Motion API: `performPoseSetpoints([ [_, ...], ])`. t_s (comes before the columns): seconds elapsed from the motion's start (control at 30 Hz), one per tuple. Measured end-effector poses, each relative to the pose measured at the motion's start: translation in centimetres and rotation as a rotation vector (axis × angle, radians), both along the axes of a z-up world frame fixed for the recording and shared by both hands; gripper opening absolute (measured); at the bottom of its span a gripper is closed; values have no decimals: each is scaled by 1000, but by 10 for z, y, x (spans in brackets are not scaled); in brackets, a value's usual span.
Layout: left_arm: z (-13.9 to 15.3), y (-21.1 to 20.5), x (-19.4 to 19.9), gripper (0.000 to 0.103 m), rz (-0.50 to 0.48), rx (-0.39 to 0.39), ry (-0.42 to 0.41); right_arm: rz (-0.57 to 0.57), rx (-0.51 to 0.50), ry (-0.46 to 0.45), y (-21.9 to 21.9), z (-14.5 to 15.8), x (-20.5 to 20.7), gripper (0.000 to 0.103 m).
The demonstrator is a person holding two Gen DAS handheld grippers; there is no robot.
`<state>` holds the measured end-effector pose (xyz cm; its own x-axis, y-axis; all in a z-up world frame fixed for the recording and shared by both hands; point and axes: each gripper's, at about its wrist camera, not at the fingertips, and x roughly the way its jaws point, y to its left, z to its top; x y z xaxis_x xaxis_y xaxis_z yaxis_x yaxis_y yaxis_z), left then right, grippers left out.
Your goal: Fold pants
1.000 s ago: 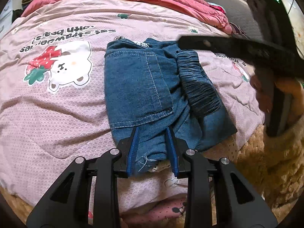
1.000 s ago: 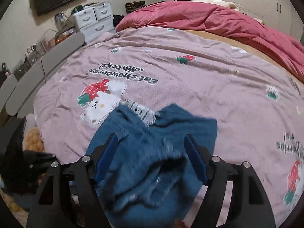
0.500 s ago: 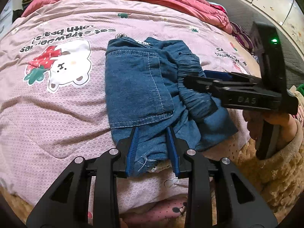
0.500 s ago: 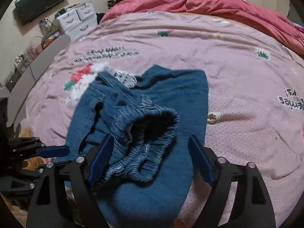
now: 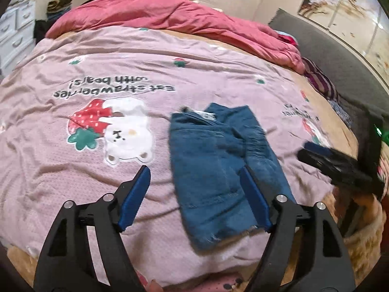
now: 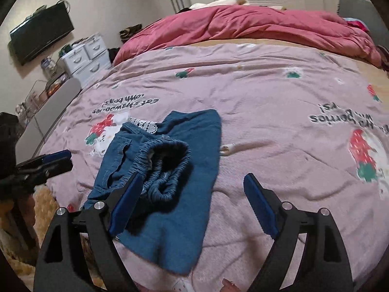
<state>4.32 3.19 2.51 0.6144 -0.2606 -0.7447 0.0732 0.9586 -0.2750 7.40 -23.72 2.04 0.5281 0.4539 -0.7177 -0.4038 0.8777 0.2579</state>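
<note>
Blue denim pants (image 5: 218,170) lie folded in a small stack on the pink bedspread (image 5: 73,182) near the bed's front edge. In the right wrist view the pants (image 6: 170,170) show the gathered elastic waistband on top. My left gripper (image 5: 195,189) is open and empty, raised above the pants' near end; it also shows in the right wrist view (image 6: 48,163) at the left. My right gripper (image 6: 192,194) is open and empty, held above the pants' near right side; it also shows in the left wrist view (image 5: 316,155) at the right.
A red quilt (image 5: 170,22) is bunched along the far side of the bed. A grey headboard (image 5: 328,56) runs along the right. White drawers (image 6: 87,58) and a wall television (image 6: 41,36) stand beyond the bed. A tan fuzzy blanket (image 6: 43,206) hangs at the near edge.
My left gripper has let go of the pants' hem, opened wide and pulled up and back. My right gripper has also drawn back from the pants, which now lie free.
</note>
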Motion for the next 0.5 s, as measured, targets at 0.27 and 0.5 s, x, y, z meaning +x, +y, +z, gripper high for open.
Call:
performPoseSetpoints([
  [0.27,-33,-1,28,78,-15,-54,105,-18,66,69,-5,-14,1,84],
  [0.5,-60,-8,49,64,-25,-135,170,37,89,176,11,-39,16,84],
])
